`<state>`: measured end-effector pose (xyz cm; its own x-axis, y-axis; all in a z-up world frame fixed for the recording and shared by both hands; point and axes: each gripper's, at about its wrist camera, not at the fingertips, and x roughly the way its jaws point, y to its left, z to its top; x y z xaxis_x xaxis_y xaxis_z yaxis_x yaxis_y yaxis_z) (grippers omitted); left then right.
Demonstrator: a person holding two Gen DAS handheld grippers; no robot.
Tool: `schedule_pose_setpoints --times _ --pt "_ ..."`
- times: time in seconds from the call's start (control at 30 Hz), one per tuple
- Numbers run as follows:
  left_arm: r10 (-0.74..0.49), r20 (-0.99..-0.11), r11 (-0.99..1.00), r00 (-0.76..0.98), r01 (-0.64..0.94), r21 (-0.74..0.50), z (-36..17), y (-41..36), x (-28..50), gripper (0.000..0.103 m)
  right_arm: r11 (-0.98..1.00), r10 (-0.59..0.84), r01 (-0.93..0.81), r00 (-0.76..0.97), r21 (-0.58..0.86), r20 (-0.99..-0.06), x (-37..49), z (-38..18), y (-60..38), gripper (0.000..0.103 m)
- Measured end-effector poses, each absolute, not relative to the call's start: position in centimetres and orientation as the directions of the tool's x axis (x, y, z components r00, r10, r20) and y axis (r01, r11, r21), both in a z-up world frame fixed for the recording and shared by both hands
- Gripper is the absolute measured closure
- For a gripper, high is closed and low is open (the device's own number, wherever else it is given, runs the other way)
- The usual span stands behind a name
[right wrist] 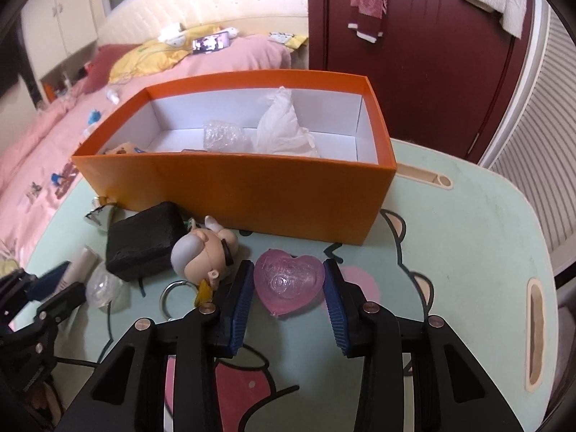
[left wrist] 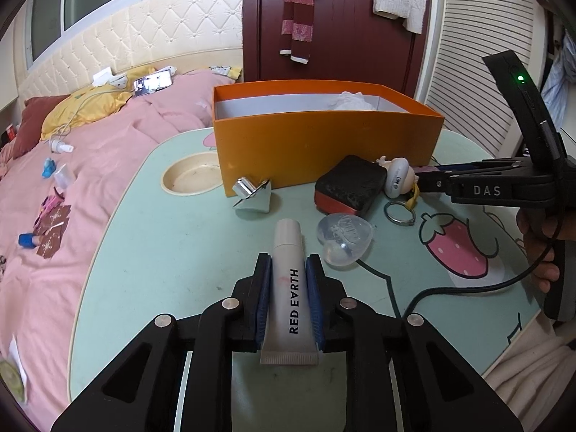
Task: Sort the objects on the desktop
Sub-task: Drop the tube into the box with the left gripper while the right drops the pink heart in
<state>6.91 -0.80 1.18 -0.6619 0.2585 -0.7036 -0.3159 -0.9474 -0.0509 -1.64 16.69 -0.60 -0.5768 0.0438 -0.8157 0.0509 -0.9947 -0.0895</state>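
Observation:
My left gripper [left wrist: 288, 262] is shut on a white RED EARTH tube [left wrist: 288, 280] just above the green table [left wrist: 172, 259]. My right gripper [right wrist: 288, 270] has its pads at both sides of a pink heart-shaped case [right wrist: 288, 280] that lies on the table; it looks closed on it. The orange box [right wrist: 252, 194] stands behind, holding tissue [right wrist: 284, 129] and a bubble-wrapped item [right wrist: 223, 136]. The box also shows in the left wrist view [left wrist: 324, 151].
On the table lie a clear heart case [left wrist: 343, 239], a black-and-red block [left wrist: 349, 187], a doll keychain [right wrist: 205, 252] with a ring [left wrist: 399, 212], and a silver top [left wrist: 253, 196]. A pink bed [left wrist: 90, 180] with small items lies left.

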Motion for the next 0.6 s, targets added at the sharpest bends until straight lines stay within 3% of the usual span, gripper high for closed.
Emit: schedule_pose_setpoints --times 0.27,0.4,0.6 --pt "0.305 -0.690 -0.944 -0.657 -0.307 -0.124 2.3 -1.5 7.1 0.082 -0.998 0.009 0.039 -0.603 -0.040 -0.798 -1.6 0.8 17.8 0.066" --pt "0.336 -0.645 -0.939 -0.686 -0.295 -0.176 4.8 -2.3 6.9 0.082 -0.999 -0.008 0.038 -0.631 -0.021 -0.776 -1.9 2.4 18.1 0.066" --pt "0.353 -0.575 -0.933 -0.738 -0.322 -0.159 8.8 -2.5 5.9 0.082 -0.997 -0.053 0.070 -0.679 0.006 -0.732 -2.1 4.8 18.1 0.066"
